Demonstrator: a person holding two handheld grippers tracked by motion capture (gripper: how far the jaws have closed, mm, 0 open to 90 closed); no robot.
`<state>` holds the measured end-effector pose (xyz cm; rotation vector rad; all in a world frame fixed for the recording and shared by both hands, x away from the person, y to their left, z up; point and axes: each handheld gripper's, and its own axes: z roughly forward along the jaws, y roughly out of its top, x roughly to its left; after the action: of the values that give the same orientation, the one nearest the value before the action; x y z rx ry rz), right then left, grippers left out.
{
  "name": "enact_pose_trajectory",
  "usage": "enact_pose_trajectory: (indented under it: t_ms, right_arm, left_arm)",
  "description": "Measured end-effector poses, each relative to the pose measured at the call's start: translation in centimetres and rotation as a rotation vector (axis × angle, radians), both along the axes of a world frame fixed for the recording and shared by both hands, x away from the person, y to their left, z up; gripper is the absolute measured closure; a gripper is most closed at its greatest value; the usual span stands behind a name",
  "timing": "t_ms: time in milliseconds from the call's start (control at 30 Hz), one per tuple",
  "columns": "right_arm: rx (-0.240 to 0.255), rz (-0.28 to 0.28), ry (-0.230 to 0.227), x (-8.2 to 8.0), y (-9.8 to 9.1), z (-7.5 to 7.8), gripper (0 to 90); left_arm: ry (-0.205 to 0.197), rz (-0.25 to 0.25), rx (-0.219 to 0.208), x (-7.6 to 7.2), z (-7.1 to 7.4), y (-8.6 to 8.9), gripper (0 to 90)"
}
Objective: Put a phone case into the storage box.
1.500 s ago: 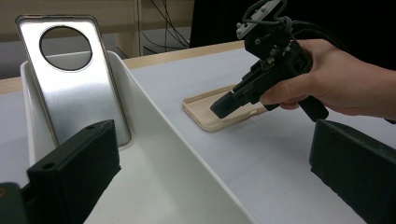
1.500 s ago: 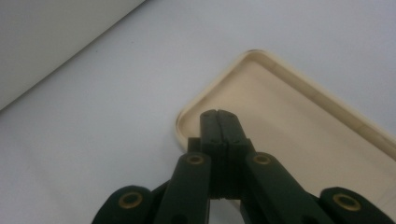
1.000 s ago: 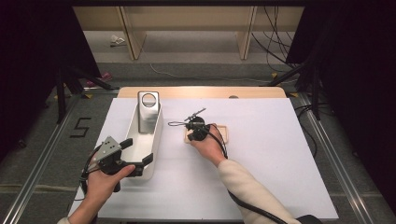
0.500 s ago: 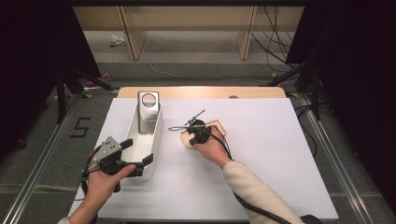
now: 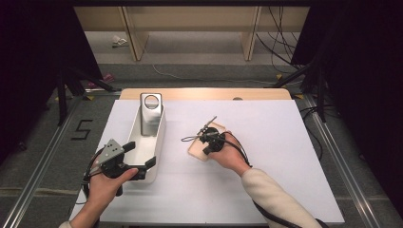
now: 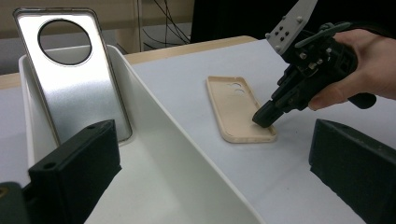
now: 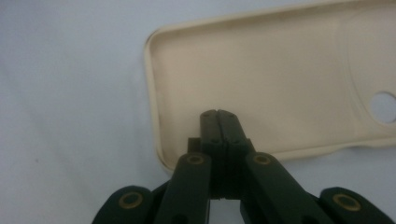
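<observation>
Beige and matte, the phone case (image 6: 239, 109) lies hollow side up on the white table (image 5: 285, 156), with raised edges, rounded corners and small round camera holes near its far end. In the high view we see it just right of the white tray (image 5: 148, 142), near the middle of the table and turned at a slant. Our right gripper (image 7: 218, 116) has its jaws pressed together with nothing between them, and the tip rests inside the case near one short end; from the left gripper view it comes down steeply onto that end. Our left gripper (image 5: 138, 159) sits at the near end of the tray with its jaws standing apart, holding nothing. At the tray's far end a silver phone cover (image 6: 74, 74) with a large round hole leans upright against the wall.

The white sheet covers a wooden tabletop whose edge shows at the back. Beyond it we see a grey floor, pale wooden furniture legs, loose cables and dark curtains at both sides.

Compared with a second ago, the case has swung from lying nearly square to the table edge to a slant, and the right hand has shifted with it; the left hand stays where it was.
</observation>
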<state>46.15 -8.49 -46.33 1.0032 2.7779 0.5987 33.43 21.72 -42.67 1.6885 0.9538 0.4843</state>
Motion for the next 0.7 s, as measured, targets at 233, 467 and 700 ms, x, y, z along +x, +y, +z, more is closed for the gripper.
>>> enact_pose_trajectory:
  t_ms: [233,467,700]
  right_arm:
    - [-0.031,0.0,0.002,-0.3,-1.9,0.2,90.0]
    - [-0.034,-0.018,0.001,-0.2,-3.3,0.3,90.0]
    - [-0.027,-0.035,-0.004,-0.1,-4.2,0.5,90.0]
  left_arm:
    - [-0.003,-0.001,0.0,0.0,0.0,0.0,1.3]
    - [-0.002,-0.004,0.004,0.0,0.0,-0.1,1.4]
    - [0.002,-0.012,0.011,-0.1,-0.1,-0.1,1.7]
